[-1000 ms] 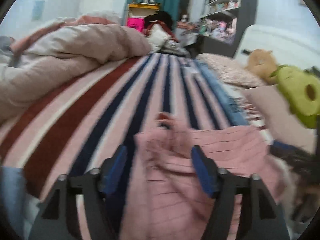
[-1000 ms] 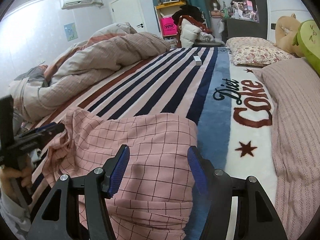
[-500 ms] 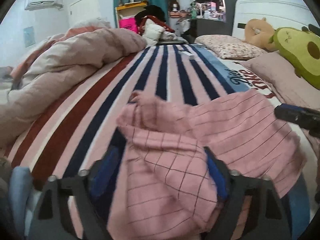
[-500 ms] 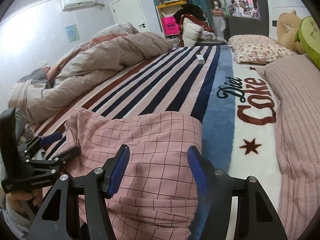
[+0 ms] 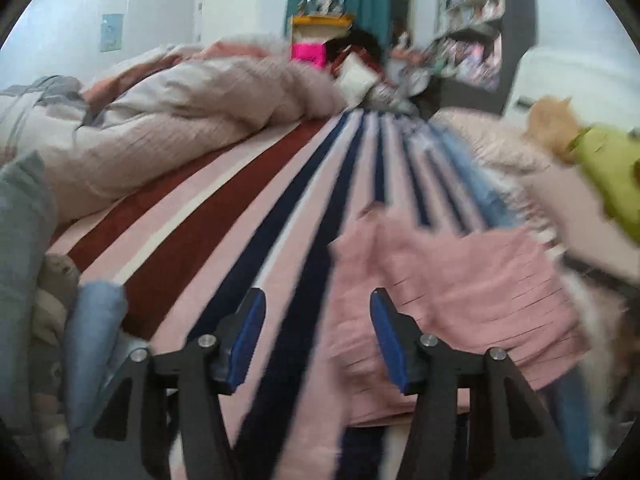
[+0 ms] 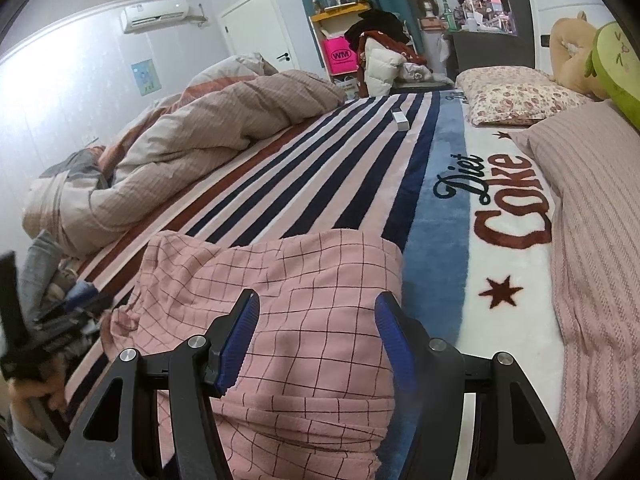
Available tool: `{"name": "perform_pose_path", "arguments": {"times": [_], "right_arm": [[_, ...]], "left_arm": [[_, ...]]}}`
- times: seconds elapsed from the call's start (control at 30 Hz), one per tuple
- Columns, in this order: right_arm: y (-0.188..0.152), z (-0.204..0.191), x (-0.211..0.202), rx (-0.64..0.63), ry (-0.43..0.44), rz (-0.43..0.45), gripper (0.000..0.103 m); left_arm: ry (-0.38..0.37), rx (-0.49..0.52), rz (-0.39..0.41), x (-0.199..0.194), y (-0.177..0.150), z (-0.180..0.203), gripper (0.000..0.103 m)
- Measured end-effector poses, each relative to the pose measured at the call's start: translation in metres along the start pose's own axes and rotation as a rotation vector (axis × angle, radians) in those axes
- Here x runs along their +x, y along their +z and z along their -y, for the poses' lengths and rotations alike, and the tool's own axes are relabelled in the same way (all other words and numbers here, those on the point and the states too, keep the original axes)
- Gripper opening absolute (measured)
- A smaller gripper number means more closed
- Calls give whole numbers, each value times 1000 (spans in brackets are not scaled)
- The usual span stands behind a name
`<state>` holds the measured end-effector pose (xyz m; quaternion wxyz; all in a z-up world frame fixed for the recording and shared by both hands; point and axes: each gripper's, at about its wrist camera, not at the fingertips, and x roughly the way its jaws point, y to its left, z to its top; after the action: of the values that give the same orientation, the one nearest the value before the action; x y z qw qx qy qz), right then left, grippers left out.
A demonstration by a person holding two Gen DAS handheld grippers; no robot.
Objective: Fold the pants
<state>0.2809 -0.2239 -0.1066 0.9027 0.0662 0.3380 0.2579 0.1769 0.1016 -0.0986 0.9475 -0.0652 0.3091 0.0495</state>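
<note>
Pink checked pants (image 6: 304,288) lie folded in a heap on the striped blanket (image 6: 320,176). My right gripper (image 6: 316,340) is open and empty, just above the pants' near part. In the blurred left wrist view the pants (image 5: 460,292) lie to the right. My left gripper (image 5: 316,336) is open and empty over the blanket (image 5: 224,216), at the pants' left edge. The left gripper also shows at the far left of the right wrist view (image 6: 52,320), blurred.
A crumpled beige duvet (image 6: 192,140) fills the bed's left side. A small white box (image 6: 400,119) lies on the stripes further away. A floral pillow (image 6: 516,96), a pink striped pillow (image 6: 600,208) and plush toys (image 6: 576,52) are on the right. Clothes are piled at the left edge (image 5: 36,280).
My left gripper has moved left off the pants and now stands over the blanket beside them. The right gripper has barely moved.
</note>
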Motion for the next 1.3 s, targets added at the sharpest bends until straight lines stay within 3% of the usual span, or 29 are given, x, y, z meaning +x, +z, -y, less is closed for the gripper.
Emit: {"name": "perform_pose_path", "arguments": {"times": [0.1,0.23,0.33,0.47,0.5,0.6,0.67,0.8,0.93,1.03,1.1,1.17,1.27,1.3], "right_arm": [[0,1,-2,4,8,4,56],[0,2,-1,8,16,-1,56],[0,3,-1,9,16,1,56],[0,5,-2,19,20,6,56],[0,6,-3,20,22,5,56],[-1,8,-1,25,28,-2,56],[-1,9,-1,27,29,-2,56],[-1,11,-2,34,27,0,56],[0,15,-2,45,27,-5,56],[0,17,0,45,9,-28,56],[-1,18,4,37,-5,-64,56],[-3,19,8,24,-23,-95,57],[-6,17,15,-13,-32,-164,60],[-9,17,17,-24,-14,-191,62]], "left_arm": [[-91,49,1,-2,6,20,50],[-101,100,-69,25,0,40,49],[-63,105,-126,44,-11,40,48],[-40,127,-141,45,-23,39,32],[-47,136,-135,42,-24,40,19],[-52,125,-92,28,-27,37,8],[-48,103,-64,21,-26,33,5],[17,70,-60,16,-29,20,5],[52,51,-136,27,-40,13,5],[91,48,-162,30,-45,10,12],[147,42,-167,28,-42,6,25],[204,31,-163,26,-37,-3,24],[114,-36,-143,21,-29,-14,27],[89,-35,-130,20,-25,-12,36]]}}
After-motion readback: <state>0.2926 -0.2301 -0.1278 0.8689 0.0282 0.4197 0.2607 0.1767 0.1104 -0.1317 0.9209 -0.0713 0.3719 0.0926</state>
